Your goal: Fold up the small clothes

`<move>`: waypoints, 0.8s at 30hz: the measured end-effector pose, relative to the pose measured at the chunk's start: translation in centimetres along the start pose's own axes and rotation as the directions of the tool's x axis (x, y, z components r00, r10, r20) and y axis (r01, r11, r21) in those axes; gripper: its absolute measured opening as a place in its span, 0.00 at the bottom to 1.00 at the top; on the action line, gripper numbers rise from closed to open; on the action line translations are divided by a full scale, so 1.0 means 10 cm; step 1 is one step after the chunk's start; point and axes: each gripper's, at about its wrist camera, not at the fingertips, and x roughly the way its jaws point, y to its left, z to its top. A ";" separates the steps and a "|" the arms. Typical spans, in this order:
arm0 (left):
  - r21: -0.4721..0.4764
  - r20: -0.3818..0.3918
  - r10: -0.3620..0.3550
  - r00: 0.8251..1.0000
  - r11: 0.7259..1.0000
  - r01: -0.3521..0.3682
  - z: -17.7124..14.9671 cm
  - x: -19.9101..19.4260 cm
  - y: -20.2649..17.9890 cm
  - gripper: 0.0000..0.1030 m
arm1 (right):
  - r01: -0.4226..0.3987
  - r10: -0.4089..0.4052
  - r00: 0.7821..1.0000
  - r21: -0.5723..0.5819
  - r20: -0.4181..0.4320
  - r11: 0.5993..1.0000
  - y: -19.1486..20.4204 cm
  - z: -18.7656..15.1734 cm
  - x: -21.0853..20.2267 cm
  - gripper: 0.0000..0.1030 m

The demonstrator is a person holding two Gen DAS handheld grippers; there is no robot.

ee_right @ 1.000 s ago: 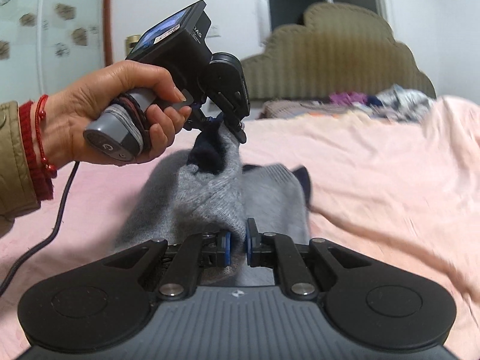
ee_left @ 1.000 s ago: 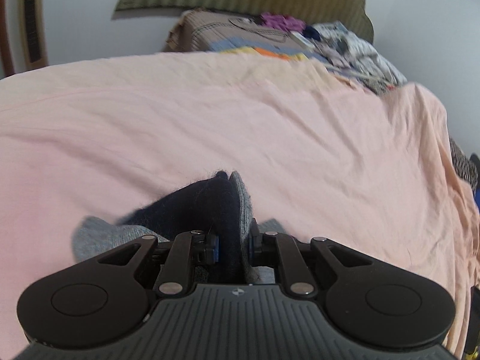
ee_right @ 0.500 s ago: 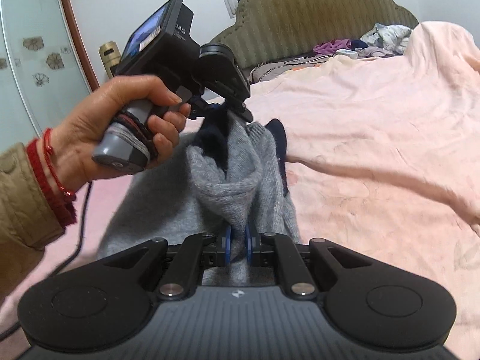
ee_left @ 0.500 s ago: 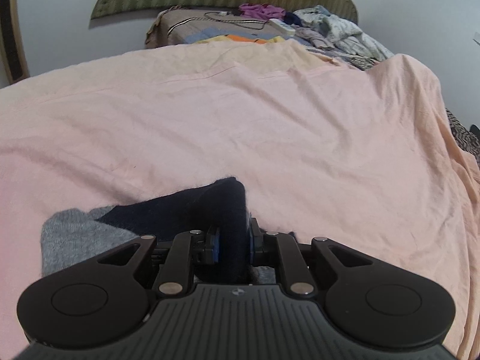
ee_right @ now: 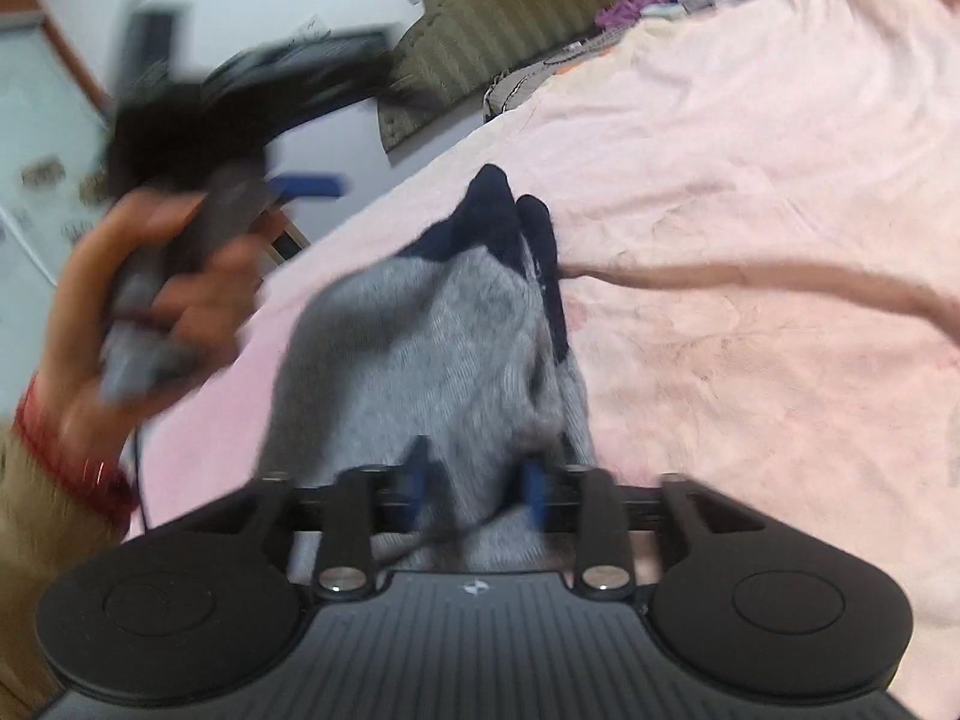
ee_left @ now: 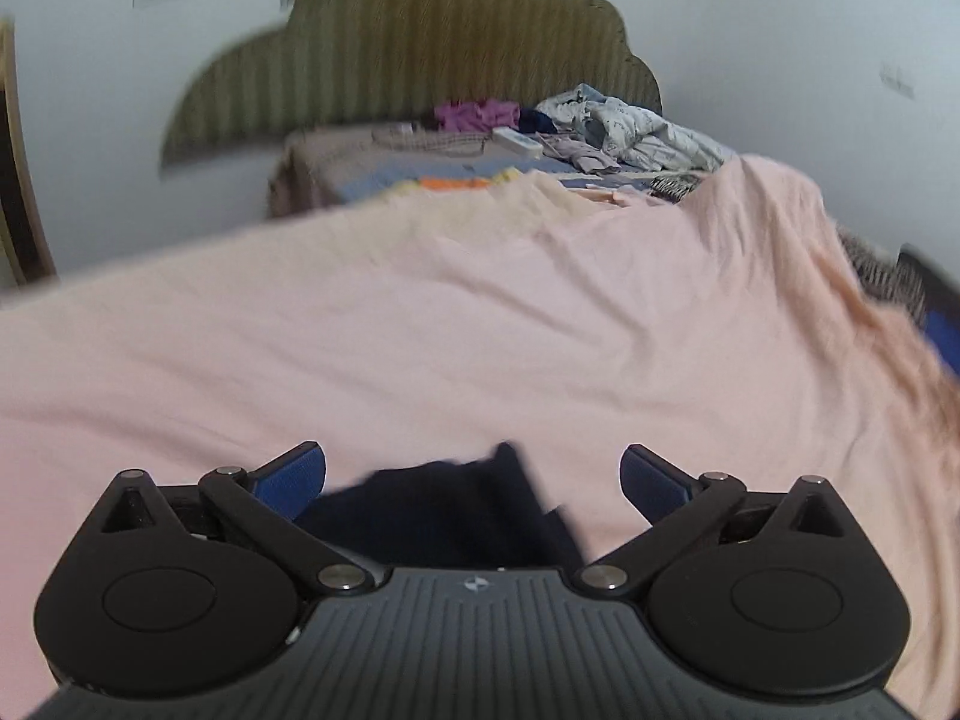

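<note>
A small grey knit garment with navy trim (ee_right: pixel 432 348) lies folded on the pink bedsheet (ee_right: pixel 750 180). My right gripper (ee_right: pixel 477 489) is open, its jaws parted on either side of the grey near edge. My left gripper (ee_left: pixel 473 474) is wide open and empty; the navy end of the garment (ee_left: pixel 444 510) lies just below and between its jaws. In the right wrist view the left gripper (ee_right: pixel 240 138) appears blurred, held in a hand up and left of the garment, apart from it.
A padded olive headboard (ee_left: pixel 420 60) stands at the far end. A pile of mixed clothes (ee_left: pixel 600 126) and a striped blanket (ee_left: pixel 360 162) lie before it. The bed's right edge (ee_left: pixel 888 324) drops away. A cable (ee_right: pixel 138 480) hangs under the hand.
Both grippers have let go of the garment and opened. The left gripper has lifted up and away to the left; the garment now rests folded on the sheet.
</note>
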 end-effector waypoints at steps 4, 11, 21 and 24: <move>0.147 0.081 0.071 0.994 0.986 -0.082 -0.50 -0.53 0.07 1.00 | -0.125 0.125 0.992 0.128 0.008 0.984 -0.15 0.11 0.05 0.63; 0.178 0.079 0.052 0.996 0.982 -0.066 -1.61 -1.18 0.32 1.00 | -0.156 0.178 0.982 0.276 -0.057 0.948 -0.35 0.17 0.24 0.29; 0.336 0.058 0.072 0.996 0.938 -0.087 -2.15 -1.26 0.10 1.00 | -0.136 0.163 0.985 0.325 -0.055 0.936 -0.38 0.15 0.25 0.11; 0.369 0.068 0.108 0.992 0.921 -0.125 -2.22 -1.20 0.09 1.00 | -0.156 0.177 0.984 0.334 -0.031 0.929 -0.38 0.15 0.18 0.09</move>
